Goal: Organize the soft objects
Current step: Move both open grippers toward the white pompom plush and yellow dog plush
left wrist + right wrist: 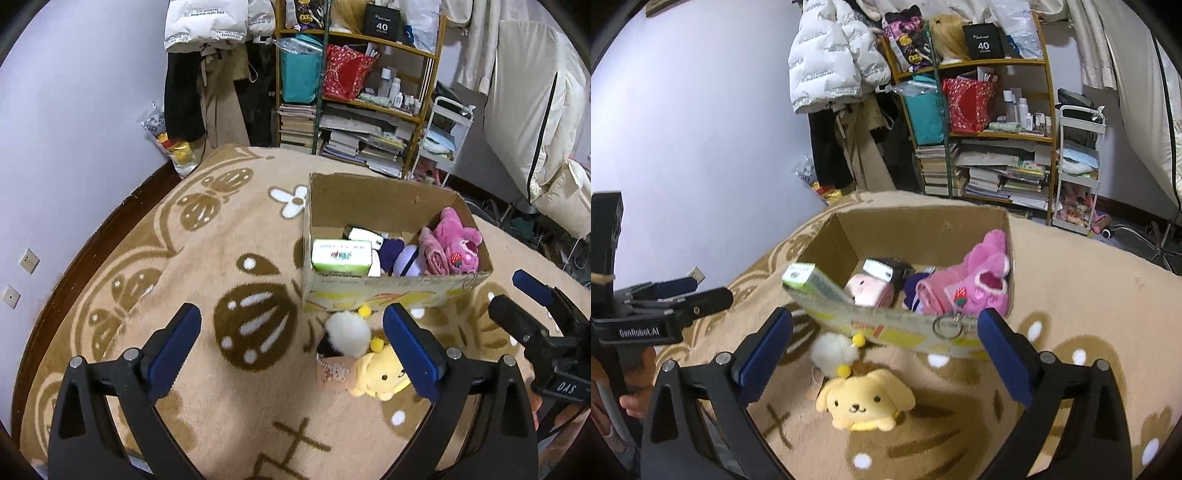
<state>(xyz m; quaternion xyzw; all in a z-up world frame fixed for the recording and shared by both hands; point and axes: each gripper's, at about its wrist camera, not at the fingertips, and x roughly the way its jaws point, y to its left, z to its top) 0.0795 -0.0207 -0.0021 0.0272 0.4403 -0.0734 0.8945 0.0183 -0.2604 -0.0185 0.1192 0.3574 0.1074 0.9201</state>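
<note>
A yellow plush dog [866,400] lies on the patterned beige rug [1082,280], face up toward the right wrist camera, just in front of a cardboard box [905,334]. A white fluffy pompom [833,350] with small yellow balls lies touching the plush on its far side, close against the box's near wall, and a paper tag [334,373] sits beside them. Inside the box are a pink plush toy [979,284], a pale pink plush [868,291], a purple soft item [404,258] and a green-and-white carton [341,254] at the left corner. The right gripper [884,354] hangs over the yellow plush with its jaws spread wide and holding nothing. The left gripper [291,354] sits beside it, jaws equally wide and empty, with the plush near its right finger. A cluttered bookshelf [993,136] stands behind against the wall.
</note>
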